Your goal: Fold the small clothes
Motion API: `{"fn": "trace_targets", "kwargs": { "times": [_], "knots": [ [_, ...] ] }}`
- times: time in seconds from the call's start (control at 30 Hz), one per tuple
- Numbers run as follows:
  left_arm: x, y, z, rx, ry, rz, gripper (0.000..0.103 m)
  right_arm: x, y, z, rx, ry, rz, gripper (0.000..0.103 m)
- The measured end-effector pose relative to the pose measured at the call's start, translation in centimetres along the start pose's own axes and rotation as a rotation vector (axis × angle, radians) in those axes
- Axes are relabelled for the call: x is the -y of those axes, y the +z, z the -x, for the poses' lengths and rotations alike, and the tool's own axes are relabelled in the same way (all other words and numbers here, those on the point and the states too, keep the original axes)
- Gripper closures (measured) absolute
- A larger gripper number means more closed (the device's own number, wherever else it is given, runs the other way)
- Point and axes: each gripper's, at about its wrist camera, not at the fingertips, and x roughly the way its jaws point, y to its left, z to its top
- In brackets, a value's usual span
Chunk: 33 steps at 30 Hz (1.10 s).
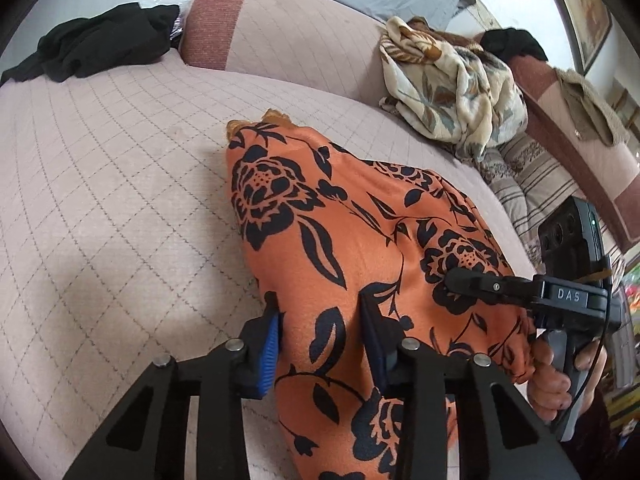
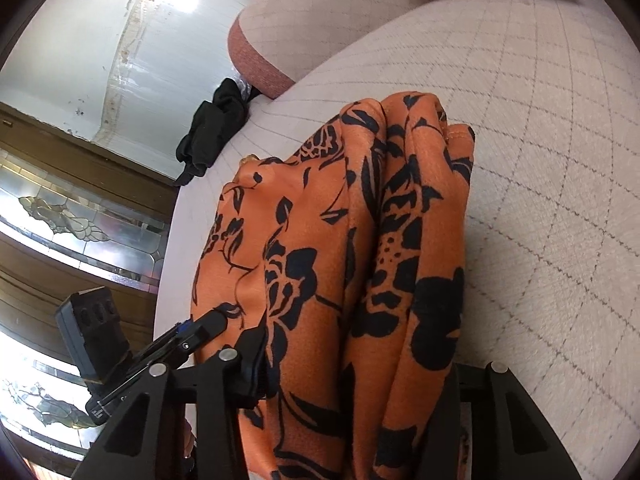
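Orange garment (image 1: 352,240) w/ black floral print is bunched into long folds on the quilted pink sofa seat (image 1: 100,200), near edge lifted. Your left gripper (image 1: 320,336) is angled down, blue pads pressed on a fold at its near left side. Your right gripper (image 2: 352,380) also tilts down, jaws clamped round a thick bunch; your right hand (image 1: 560,372) is on its handle. Black cloth (image 1: 100,44) lies far left.

We've got one orange garment (image 1: 352,248) with a black rose print, bunched into long folds and lifted at the near end off the quilted pink cushion. It fills the lower middle of both views, far end resting toward the frame's center.
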Motion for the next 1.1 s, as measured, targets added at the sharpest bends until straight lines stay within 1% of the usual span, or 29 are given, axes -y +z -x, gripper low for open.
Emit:
{"fn": "trace_targets", "kwargs": {
  "times": [0.17, 0.3, 0.33, 0.37, 0.4, 0.43, 0.47, 0.5, 0.53, 0.6, 0.63, 0.67, 0.7, 0.73, 0.77, 0.8, 0.87, 0.93, 0.97, 1.0, 1.07, 1.1],
  "knots": [
    [0.4, 0.0, 1.6, 0.017, 0.029, -0.02, 0.067, -2.0, -0.2, 0.5, 0.029, 0.006, 0.02, 0.054],
    [0.6, 0.2, 3.4, 0.039, 0.036, -0.013, 0.068, -3.5, -0.1, 0.1, 0.029, 0.034, 0.022, 0.055],
    [0.6, 0.2, 3.8, 0.051, 0.057, -0.02, 0.068, -3.9, -0.1, 0.0, 0.027, 0.042, 0.024, 0.055],
    [0.4, 0.1, 3.9, 0.064, 0.103, -0.022, 0.068, -4.4, -0.3, -0.2, 0.022, 0.048, 0.03, 0.055],
    [0.0, 0.0, 3.9, 0.064, 0.124, -0.013, 0.067, -4.8, -0.4, -0.5, 0.015, 0.052, 0.035, 0.056],
    [-0.9, -0.2, 3.4, 0.041, 0.132, 0.013, 0.067, -5.1, -0.6, -1.0, 0.004, 0.056, 0.036, 0.057],
    [-1.5, -0.3, 2.9, 0.027, 0.134, 0.037, 0.062, -5.2, -0.8, -1.7, -0.018, 0.055, 0.031, 0.058],
    [-2.6, -0.5, 2.1, 0.009, 0.14, 0.08, 0.058, -5.2, -0.9, -2.1, -0.018, 0.037, 0.032, 0.058],
    [-3.2, -0.5, 1.5, -0.014, 0.134, 0.112, 0.051, -5.0, -0.9, -2.4, -0.012, 0.009, 0.037, 0.058],
    [-4.2, -0.6, 0.4, -0.055, 0.084, 0.19, 0.043, -3.7, -0.7, -2.5, -0.015, 0.009, -0.003, 0.059],
    [-4.4, -0.7, 0.1, -0.069, 0.065, 0.219, 0.035, -2.7, -0.5, -2.7, -0.023, 0.014, -0.041, 0.059],
    [-4.3, -0.8, -0.2, -0.078, 0.055, 0.226, 0.029, -2.0, -0.4, -2.9, -0.032, 0.012, -0.066, 0.059],
    [-4.0, -1.0, -0.7, -0.098, 0.036, 0.227, 0.027, -1.2, -0.3, -3.2, -0.047, 0.006, -0.088, 0.059],
    [-3.6, -1.3, -1.1, -0.122, 0.028, 0.221, 0.022, -0.5, -0.2, -3.6, -0.058, 0.004, -0.109, 0.059],
    [-3.0, -1.7, -1.6, -0.147, 0.034, 0.206, 0.02, -0.2, -0.1, -3.9, -0.065, 0.012, -0.124, 0.059],
    [-2.4, -2.0, -1.9, -0.143, 0.049, 0.178, 0.019, 0.1, 0.0, -4.1, -0.072, 0.028, -0.137, 0.058],
    [-1.5, -2.2, -1.9, -0.131, 0.067, 0.131, 0.019, 0.4, 0.0, -4.2, -0.078, 0.043, -0.142, 0.057],
    [-1.4, -2.2, -1.8, -0.124, 0.06, 0.133, 0.02, 0.8, -0.3, -4.3, -0.086, 0.047, -0.154, 0.049],
    [-1.6, -2.2, -1.7, -0.114, 0.055, 0.145, 0.028, 1.0, -0.4, -4.5, -0.093, 0.052, -0.161, 0.049],
    [-1.8, -2.2, -1.5, -0.102, 0.052, 0.154, 0.032, 1.6, -0.6, -4.1, -0.09, 0.054, -0.16, 0.049],
    [-2.4, -2.2, -0.9, -0.087, 0.036, 0.164, 0.048, 1.4, -0.8, -3.7, -0.086, 0.049, -0.141, 0.049],
    [-2.5, -2.2, -0.6, -0.077, 0.026, 0.166, 0.051, 1.0, -0.9, -3.6, -0.081, 0.042, -0.127, 0.05]
  ]
}}
